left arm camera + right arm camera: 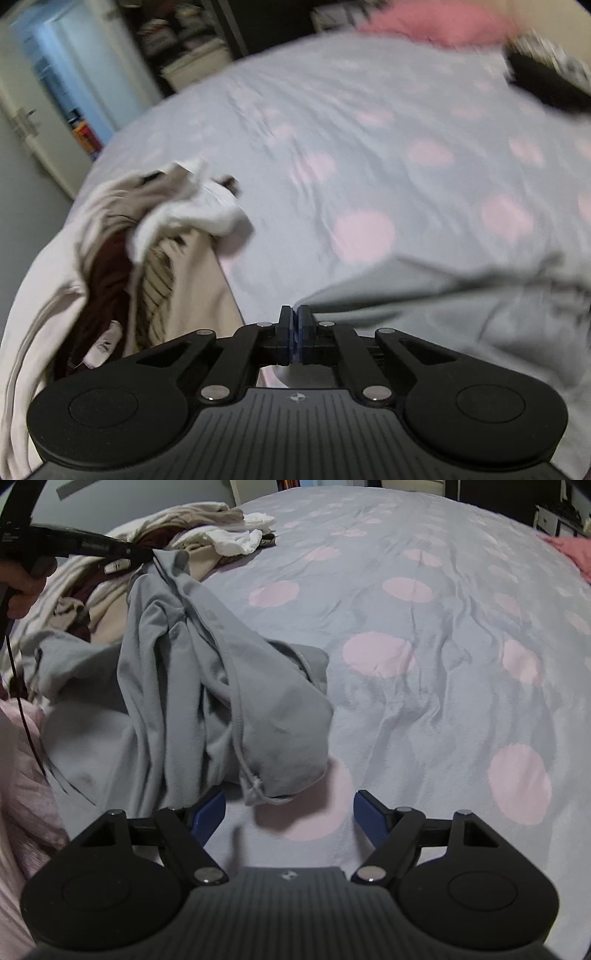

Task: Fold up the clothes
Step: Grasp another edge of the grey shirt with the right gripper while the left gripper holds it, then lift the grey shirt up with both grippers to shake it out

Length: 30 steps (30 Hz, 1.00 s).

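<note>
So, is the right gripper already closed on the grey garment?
No, the right gripper is open near the grey garment, holding nothing.

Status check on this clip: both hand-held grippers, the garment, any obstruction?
Left hand-held gripper shut on grey garment, lifting it. Right hand-held gripper open, empty, near the hem. Clothes pile behind; bedspread ahead.

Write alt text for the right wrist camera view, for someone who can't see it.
A crumpled grey drawstring garment hangs from the shut left gripper at upper left, its lower end trailing onto a grey bedsheet with pink dots. The open right gripper, with blue pads, hovers just below the garment's hem. A heap of unfolded clothes lies behind.
</note>
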{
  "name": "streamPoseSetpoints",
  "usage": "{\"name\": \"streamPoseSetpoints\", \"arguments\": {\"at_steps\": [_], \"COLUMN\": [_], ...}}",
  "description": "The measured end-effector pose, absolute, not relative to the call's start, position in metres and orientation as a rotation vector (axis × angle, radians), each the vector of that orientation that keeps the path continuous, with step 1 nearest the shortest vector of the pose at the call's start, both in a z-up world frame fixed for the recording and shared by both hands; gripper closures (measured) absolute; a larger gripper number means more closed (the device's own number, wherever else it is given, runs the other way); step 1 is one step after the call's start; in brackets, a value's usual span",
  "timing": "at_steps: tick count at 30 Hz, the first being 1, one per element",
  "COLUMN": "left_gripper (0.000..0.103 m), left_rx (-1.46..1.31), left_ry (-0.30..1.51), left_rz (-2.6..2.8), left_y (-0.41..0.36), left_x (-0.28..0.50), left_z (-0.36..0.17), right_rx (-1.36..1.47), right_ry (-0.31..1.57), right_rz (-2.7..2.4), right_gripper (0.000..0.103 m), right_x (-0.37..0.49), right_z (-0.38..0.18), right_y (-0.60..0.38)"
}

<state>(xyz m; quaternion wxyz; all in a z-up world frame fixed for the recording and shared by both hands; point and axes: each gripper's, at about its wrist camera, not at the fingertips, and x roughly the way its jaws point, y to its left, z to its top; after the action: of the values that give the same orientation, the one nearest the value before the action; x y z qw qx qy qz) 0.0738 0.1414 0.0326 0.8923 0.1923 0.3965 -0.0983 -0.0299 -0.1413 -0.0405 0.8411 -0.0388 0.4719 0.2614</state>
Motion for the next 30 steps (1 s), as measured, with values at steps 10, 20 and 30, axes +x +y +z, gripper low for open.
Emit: {"name": "streamPoseSetpoints", "arguments": {"at_steps": [10,20,30], "left_gripper": [0.103,0.103,0.103], "left_rx": [0.277,0.200,0.088], "left_ry": [0.733,0.604,0.287], "left_rz": [-0.160,-0.164,-0.231], "left_y": [0.148,0.151,0.141], "left_x": [0.066,0.047,0.000], "left_z": [0.067,0.103,0.216], "right_rx": [0.197,0.288,0.219], "right_ry": [1.080,0.859,0.490], "right_rz": [0.470,0.332,0.289], "right_gripper": [0.058,0.094,0.096], "right_x": [-0.034,-0.029,-0.031], "right_z": [-0.050,-0.024,0.094], "right_y": [-0.136,-0.156,-0.198]}}
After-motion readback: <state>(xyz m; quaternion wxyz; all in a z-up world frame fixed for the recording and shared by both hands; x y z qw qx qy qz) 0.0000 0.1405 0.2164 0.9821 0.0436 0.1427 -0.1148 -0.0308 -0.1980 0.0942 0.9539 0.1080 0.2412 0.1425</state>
